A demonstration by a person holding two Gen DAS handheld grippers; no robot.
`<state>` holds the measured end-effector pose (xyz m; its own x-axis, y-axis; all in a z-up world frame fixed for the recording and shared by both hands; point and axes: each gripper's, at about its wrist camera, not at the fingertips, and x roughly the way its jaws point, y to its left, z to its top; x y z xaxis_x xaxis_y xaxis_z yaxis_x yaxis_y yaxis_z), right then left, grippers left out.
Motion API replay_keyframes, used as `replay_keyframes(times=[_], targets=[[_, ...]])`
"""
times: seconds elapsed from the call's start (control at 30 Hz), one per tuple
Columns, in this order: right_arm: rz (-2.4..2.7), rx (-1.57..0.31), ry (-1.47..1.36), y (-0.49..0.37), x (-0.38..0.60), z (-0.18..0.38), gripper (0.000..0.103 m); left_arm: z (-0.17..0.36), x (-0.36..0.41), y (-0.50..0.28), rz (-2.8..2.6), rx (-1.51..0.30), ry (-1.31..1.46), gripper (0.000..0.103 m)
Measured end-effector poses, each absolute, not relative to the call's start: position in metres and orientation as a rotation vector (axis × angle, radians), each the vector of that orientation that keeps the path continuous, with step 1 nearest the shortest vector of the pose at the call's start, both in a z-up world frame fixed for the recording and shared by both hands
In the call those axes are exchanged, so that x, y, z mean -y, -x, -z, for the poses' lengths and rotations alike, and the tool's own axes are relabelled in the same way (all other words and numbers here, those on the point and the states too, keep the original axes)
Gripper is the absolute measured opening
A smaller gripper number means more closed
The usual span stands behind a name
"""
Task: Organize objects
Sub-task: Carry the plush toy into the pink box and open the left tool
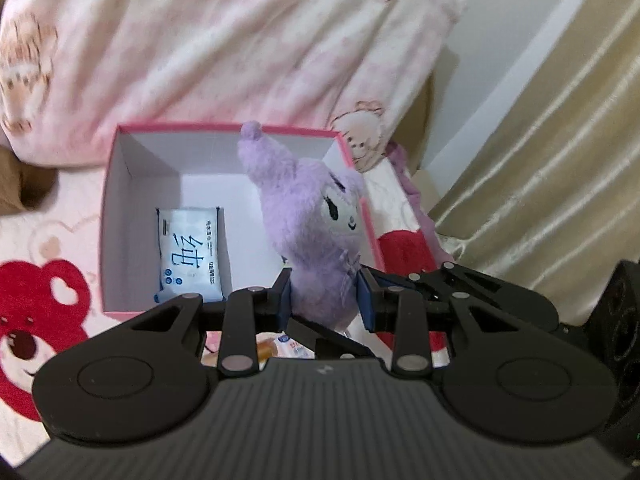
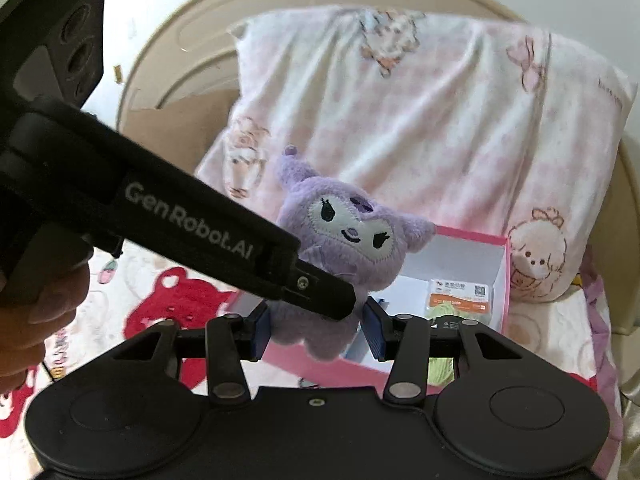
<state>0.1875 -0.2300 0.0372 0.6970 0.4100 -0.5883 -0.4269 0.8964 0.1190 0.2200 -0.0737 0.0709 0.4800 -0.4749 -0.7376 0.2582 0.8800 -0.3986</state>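
Note:
A purple plush toy (image 1: 316, 236) with a stitched face is held above a pink box (image 1: 120, 184) with a white inside. My left gripper (image 1: 325, 300) is shut on the toy's lower body. In the right wrist view the toy (image 2: 344, 240) sits between my right gripper's (image 2: 316, 332) blue pads (image 2: 261, 330), which touch its sides; the left gripper's body (image 2: 192, 232) crosses in front. A white and blue tissue pack (image 1: 190, 256) lies flat in the box. An orange and white card packet (image 2: 460, 296) also lies in the box (image 2: 472, 240).
The box rests on a bed sheet (image 1: 44, 304) with red bear prints. A pink pillow (image 2: 420, 120) with cartoon prints leans behind the box. Beige curtains (image 1: 540, 160) hang at the right. A snack packet (image 1: 280, 346) lies under my left gripper.

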Motion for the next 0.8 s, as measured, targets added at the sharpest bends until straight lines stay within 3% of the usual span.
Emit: replay_keyframes(times=[0.47,0.8], targets=[[-0.361,-1.001,-0.039,-0.295,0.222,0.047,0.051,0.043,0.076,-0.319,0.401,-1.170,0.392,0.032],[-0.372,-1.104,-0.073,-0.326,0.223,0.067,0.052,0.061,0.076,-0.331,0.344,-1.183,0.410,0.037]])
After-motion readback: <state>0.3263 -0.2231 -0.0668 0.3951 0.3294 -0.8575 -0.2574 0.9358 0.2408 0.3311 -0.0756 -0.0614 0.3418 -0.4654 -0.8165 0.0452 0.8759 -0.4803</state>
